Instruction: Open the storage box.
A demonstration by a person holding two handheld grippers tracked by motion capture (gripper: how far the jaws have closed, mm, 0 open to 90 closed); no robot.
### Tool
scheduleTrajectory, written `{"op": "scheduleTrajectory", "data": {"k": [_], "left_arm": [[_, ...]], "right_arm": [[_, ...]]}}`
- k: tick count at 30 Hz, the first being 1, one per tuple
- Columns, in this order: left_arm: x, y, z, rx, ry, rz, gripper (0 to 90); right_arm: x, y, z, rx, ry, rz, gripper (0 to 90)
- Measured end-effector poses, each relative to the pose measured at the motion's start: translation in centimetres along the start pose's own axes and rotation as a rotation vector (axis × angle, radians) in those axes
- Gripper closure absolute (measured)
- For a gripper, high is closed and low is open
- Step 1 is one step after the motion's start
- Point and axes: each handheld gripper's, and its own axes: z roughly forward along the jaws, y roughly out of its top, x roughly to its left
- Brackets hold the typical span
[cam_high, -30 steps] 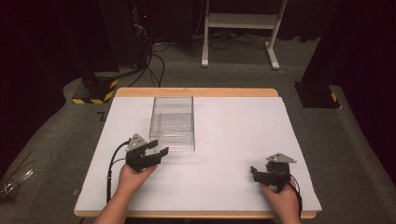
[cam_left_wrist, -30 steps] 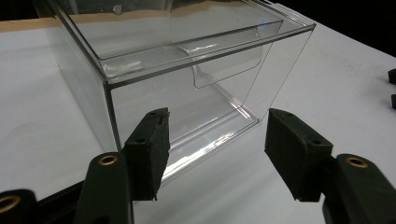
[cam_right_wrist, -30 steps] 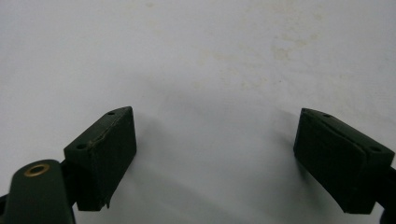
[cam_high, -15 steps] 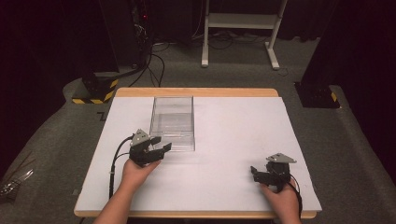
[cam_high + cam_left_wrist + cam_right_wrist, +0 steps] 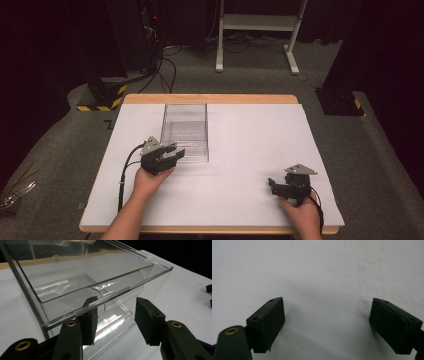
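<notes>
right gripper (image 5: 283, 186) rests low on the white surface (image 5: 250, 150), fingers spread and empty. left gripper (image 5: 169, 156), fingers apart, noses the clear box (image 5: 185, 131) mid-surface: likely light, stiff, slick, scratch-prone; best gripped over its near wall or lip.

Box (image 5: 184, 131): clear glossy plastic, smooth.
Tabletop (image 5: 250, 150): matt white, faintly stained; wood edge.
Left gripper (image 5: 115, 320) pads: matt black, rough.

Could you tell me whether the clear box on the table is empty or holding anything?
Empty: through the clear box walls, only the white table shows in both views.
</notes>
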Motion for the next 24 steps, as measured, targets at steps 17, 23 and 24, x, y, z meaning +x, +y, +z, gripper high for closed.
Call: {"op": "scheduleTrajectory", "data": {"k": [17,23,24], "left_arm": [[0.63,-0.68,0.3,-0.045,-0.039,0.014,70.6],[0.82,-0.91,0.3,-0.058,-0.057,0.015,72.7],[0.89,-0.96,0.29,-0.063,-0.06,0.018,72.7]], "right_arm": [[0.03,-0.01,-0.01,0.0,-0.003,-0.002,13.5],[0.03,-0.01,-0.02,0.0,-0.003,-0.002,13.6],[0.03,-0.01,-0.02,0.0,-0.003,-0.002,13.6]]}}
